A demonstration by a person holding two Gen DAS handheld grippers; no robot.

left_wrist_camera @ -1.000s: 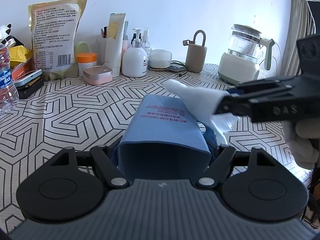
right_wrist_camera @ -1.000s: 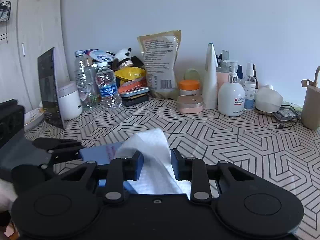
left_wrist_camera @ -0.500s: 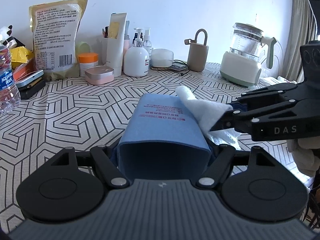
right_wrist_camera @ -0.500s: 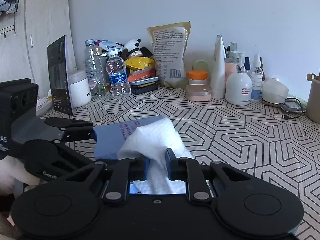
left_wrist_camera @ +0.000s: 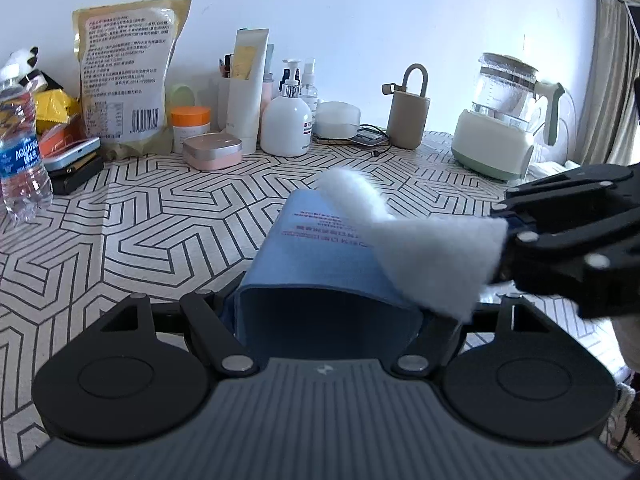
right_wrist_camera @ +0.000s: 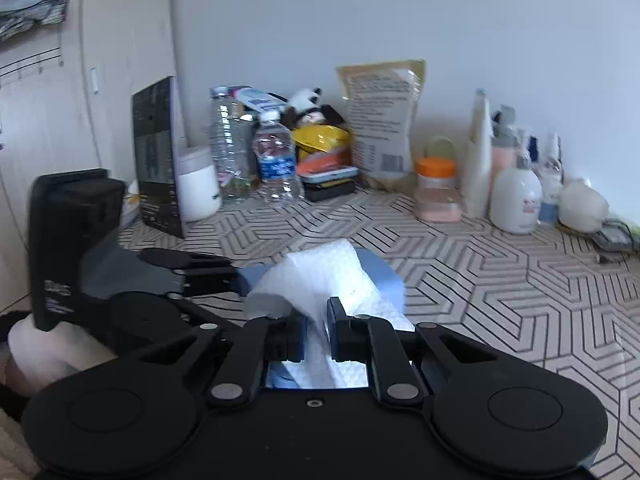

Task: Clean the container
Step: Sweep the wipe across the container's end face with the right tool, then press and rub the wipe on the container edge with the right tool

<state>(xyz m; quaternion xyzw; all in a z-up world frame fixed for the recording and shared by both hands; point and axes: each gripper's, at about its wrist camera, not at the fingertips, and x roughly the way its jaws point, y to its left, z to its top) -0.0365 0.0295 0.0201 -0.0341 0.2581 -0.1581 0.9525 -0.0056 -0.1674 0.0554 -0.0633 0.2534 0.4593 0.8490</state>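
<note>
- Since a second ago, the white wipe [left_wrist_camera: 424, 248] is lying further across the blue container [left_wrist_camera: 320, 264], lower centre of frame.
- The left gripper [left_wrist_camera: 326, 312] is clamping the container's sides.
- The right gripper [right_wrist_camera: 316, 332] is pinching the wipe [right_wrist_camera: 324, 276].
- Keeping the wipe flat and the clamp firm should help the strokes clean evenly.

Blue container [left_wrist_camera: 320, 256]: rectangular, lying on its side above the patterned tabletop [left_wrist_camera: 160, 216], red print on the upper face, open end toward the left wrist camera. White wipe [left_wrist_camera: 416, 248]: crumpled, draped across the container's upper right edge.
</note>
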